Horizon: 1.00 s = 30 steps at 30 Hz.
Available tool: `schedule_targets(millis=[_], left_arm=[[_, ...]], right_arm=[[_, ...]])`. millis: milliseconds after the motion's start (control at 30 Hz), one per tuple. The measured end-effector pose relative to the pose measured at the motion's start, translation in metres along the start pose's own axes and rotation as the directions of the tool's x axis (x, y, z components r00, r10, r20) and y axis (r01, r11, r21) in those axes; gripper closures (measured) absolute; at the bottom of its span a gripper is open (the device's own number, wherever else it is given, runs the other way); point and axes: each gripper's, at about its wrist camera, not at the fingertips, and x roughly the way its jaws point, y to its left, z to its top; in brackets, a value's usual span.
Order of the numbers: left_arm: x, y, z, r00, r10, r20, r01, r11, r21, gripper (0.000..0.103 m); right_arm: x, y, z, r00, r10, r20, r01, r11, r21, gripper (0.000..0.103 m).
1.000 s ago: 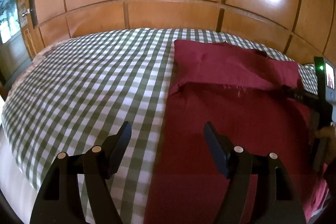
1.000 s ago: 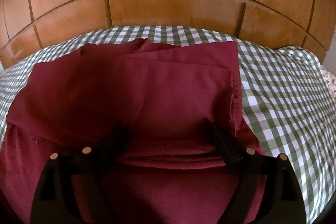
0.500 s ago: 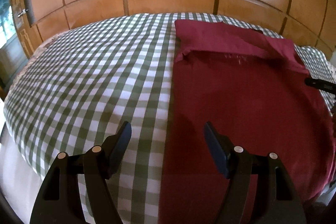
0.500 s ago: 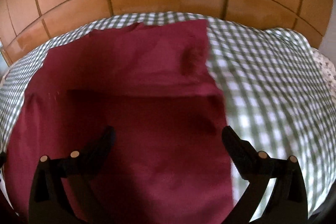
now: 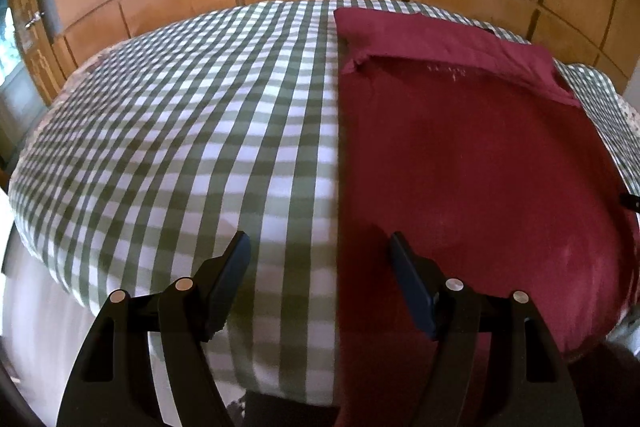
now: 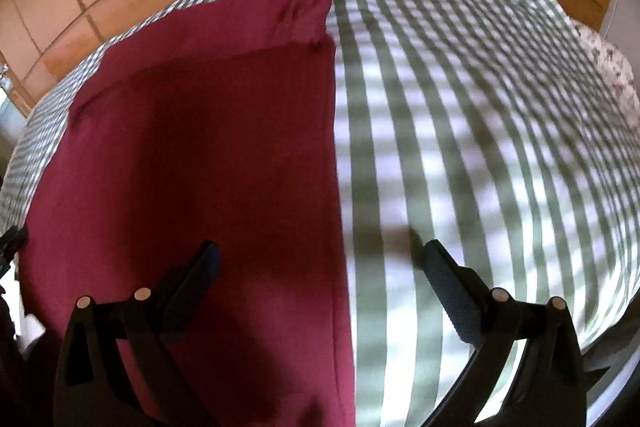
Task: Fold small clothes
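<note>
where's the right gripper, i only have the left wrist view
observer: the right gripper straddles the cloth's right edge, one finger over cloth, one over the sheet
operator: holding anything
observer: no, its jaws have just been opening and stand wide, with nothing gripped
operator: is that edge tidy
observer: straight up to the fold, with a small rumple at the fold's far right corner
</note>
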Motion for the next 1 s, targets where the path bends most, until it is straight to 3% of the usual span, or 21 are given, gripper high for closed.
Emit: schedule_targets(millis=[67, 167, 267, 367, 433, 500, 600, 667, 833, 933, 1000], left_arm=[[-0.005, 0.001, -0.006, 1.0, -0.022, -0.018, 0.022, 1.0, 0.015, 0.033], [-0.012, 0.009, -0.016, 0.993, -0.098, -0.065, 0.098, 0.995, -0.002, 0.044], [-0.014, 0.015, -0.026, 0.977, -0.172, -0.129, 0.169, 0.985, -0.035, 0.05], [-0.016, 0.01, -0.034, 0.944, -0.277, -0.178, 0.276, 0.961, -0.034, 0.061], [-0.016, 0.001, -0.039, 0.932, -0.305, -0.196, 0.31, 0.951, -0.005, 0.074], [-0.016, -0.007, -0.04, 0.935, -0.29, -0.206, 0.303, 0.952, 0.034, 0.094], [-0.021, -0.003, -0.032, 0.921, -0.343, -0.186, 0.349, 0.937, -0.001, 0.099], [-0.029, 0.007, -0.019, 0.895, -0.42, -0.148, 0.415, 0.908, -0.063, 0.099], [-0.041, 0.02, 0.019, 0.848, -0.529, -0.038, 0.52, 0.843, -0.138, 0.1], [-0.035, 0.022, 0.044, 0.833, -0.553, 0.004, 0.546, 0.82, -0.17, 0.1], [-0.025, 0.024, 0.065, 0.834, -0.551, 0.036, 0.547, 0.816, -0.186, 0.1]], right_arm=[[-0.006, 0.004, -0.014, 0.999, 0.031, -0.025, -0.031, 1.0, 0.004, 0.003], [-0.014, 0.013, -0.032, 0.996, 0.062, -0.066, -0.063, 0.998, -0.018, 0.013], [-0.021, 0.021, -0.045, 0.993, 0.066, -0.093, -0.071, 0.996, -0.053, 0.034], [-0.023, 0.025, -0.055, 0.99, 0.061, -0.126, -0.072, 0.994, -0.079, 0.051], [-0.023, 0.026, -0.057, 0.986, 0.077, -0.148, -0.09, 0.992, -0.086, 0.062], [-0.025, 0.027, -0.055, 0.982, 0.099, -0.161, -0.114, 0.99, -0.084, 0.084], [-0.033, 0.029, -0.043, 0.98, 0.142, -0.14, -0.153, 0.985, -0.075, 0.091], [-0.044, 0.03, -0.03, 0.975, 0.204, -0.091, -0.208, 0.977, -0.04, 0.092], [-0.049, 0.022, 0.011, 0.959, 0.282, 0.023, -0.283, 0.957, 0.058, 0.094], [-0.037, 0.012, 0.038, 0.958, 0.279, 0.063, -0.285, 0.952, 0.114, 0.094], [-0.026, 0.004, 0.056, 0.96, 0.271, 0.072, -0.279, 0.949, 0.145, 0.094]])
